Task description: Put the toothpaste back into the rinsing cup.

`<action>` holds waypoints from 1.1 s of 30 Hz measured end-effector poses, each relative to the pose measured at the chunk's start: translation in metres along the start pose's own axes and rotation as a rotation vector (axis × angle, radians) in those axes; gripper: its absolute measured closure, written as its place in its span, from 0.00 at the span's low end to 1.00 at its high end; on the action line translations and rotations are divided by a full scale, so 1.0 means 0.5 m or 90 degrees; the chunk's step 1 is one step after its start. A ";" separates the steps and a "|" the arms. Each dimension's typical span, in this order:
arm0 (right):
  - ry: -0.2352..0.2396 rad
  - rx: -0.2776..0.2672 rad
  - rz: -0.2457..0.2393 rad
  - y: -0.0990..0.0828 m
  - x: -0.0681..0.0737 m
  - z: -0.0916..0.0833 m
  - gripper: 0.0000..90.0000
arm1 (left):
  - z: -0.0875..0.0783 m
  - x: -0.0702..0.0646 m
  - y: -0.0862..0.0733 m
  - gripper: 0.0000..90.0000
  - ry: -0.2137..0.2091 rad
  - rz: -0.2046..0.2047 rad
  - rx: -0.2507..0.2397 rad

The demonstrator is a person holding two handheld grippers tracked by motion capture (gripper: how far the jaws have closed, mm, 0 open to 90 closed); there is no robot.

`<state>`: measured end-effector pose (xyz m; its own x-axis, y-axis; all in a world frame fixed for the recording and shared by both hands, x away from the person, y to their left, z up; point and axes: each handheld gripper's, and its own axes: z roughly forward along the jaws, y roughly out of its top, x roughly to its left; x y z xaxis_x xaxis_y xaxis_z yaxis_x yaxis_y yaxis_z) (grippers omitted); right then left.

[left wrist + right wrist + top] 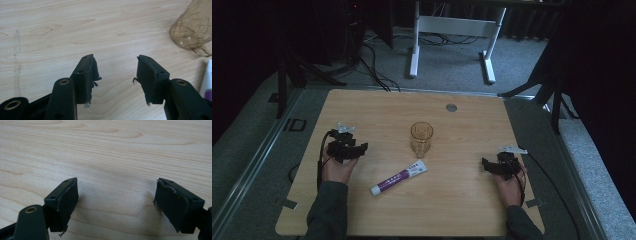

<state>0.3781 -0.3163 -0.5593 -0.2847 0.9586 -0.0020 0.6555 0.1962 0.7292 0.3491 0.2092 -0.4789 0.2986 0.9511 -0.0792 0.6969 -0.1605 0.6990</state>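
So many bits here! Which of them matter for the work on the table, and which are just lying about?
For the work:
- glass cup, upright mid-table
- toothpaste tube, lying flat in front of the cup
- left tool, open
- right tool, open

Just lying about:
- white desk frame on the floor beyond the table
- cables on the carpet
- round grey plug in the tabletop

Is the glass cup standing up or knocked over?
Standing up. The glass cup rests on its base on the table, round open rim facing up.

In the left gripper view, the frame's right edge crops the glass (193, 30) and the tube (207, 81).
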 end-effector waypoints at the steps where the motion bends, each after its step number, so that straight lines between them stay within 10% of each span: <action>1: 0.000 0.000 0.000 0.000 0.000 0.000 0.21 | -0.002 -0.003 0.002 0.53 -0.004 0.003 0.001; 33: 0.000 0.000 0.000 0.000 0.000 0.000 0.21 | -0.018 -0.099 0.022 0.52 -0.065 0.123 0.042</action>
<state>0.3781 -0.3163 -0.5593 -0.2845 0.9587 -0.0021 0.6557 0.1962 0.7291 0.3361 0.1628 -0.4608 0.4919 0.8704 -0.0221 0.6609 -0.3567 0.6603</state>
